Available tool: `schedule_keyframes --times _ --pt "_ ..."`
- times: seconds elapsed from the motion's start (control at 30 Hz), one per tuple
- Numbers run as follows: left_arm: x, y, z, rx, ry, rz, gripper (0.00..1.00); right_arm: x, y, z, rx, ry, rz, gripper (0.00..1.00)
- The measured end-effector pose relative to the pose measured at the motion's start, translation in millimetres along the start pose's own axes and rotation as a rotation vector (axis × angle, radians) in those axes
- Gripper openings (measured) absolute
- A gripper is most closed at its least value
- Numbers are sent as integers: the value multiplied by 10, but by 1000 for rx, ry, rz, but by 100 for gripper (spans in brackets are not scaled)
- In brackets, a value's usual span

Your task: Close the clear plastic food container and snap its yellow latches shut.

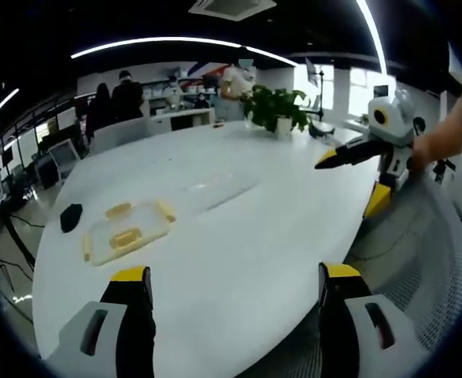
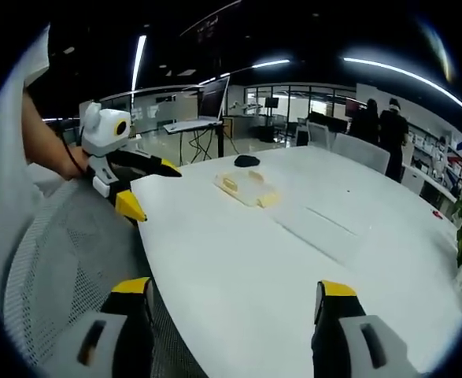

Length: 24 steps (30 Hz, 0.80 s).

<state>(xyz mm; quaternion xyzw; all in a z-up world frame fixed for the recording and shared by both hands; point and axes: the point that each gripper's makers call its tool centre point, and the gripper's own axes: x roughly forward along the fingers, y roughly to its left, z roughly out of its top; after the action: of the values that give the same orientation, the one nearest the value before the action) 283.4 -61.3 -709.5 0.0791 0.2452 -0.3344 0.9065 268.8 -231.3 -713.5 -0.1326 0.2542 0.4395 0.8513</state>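
The clear plastic container (image 1: 127,230) with yellow latches lies on the white table (image 1: 238,244), ahead and left of my left gripper (image 1: 234,276), which is open and empty. A flat clear piece (image 1: 219,187) lies apart from it, farther back. My right gripper (image 1: 352,179) comes in from the right over the table edge, open and held by a hand. In the right gripper view the container (image 2: 246,187) sits far ahead, with the clear piece (image 2: 325,224) nearer. My right gripper (image 2: 234,290) is open and empty, and the left gripper (image 2: 155,192) hangs open at the left.
A small black object (image 1: 71,216) (image 2: 247,161) lies beyond the container. A potted plant (image 1: 276,106) stands at the table's far end. A mesh chair (image 1: 419,252) (image 2: 65,244) sits at the near table edge. People (image 1: 116,98) stand by desks at the back.
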Motion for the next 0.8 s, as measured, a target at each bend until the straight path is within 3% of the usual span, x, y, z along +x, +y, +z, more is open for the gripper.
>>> schedule_keyframes --times 0.5,0.8 --pt "32 26 -57 -19 13 -28 84 97 24 -7 -24 22 23 85" --pt "72 134 -15 -24 10 -24 83 216 49 78 -32 21 48 85"
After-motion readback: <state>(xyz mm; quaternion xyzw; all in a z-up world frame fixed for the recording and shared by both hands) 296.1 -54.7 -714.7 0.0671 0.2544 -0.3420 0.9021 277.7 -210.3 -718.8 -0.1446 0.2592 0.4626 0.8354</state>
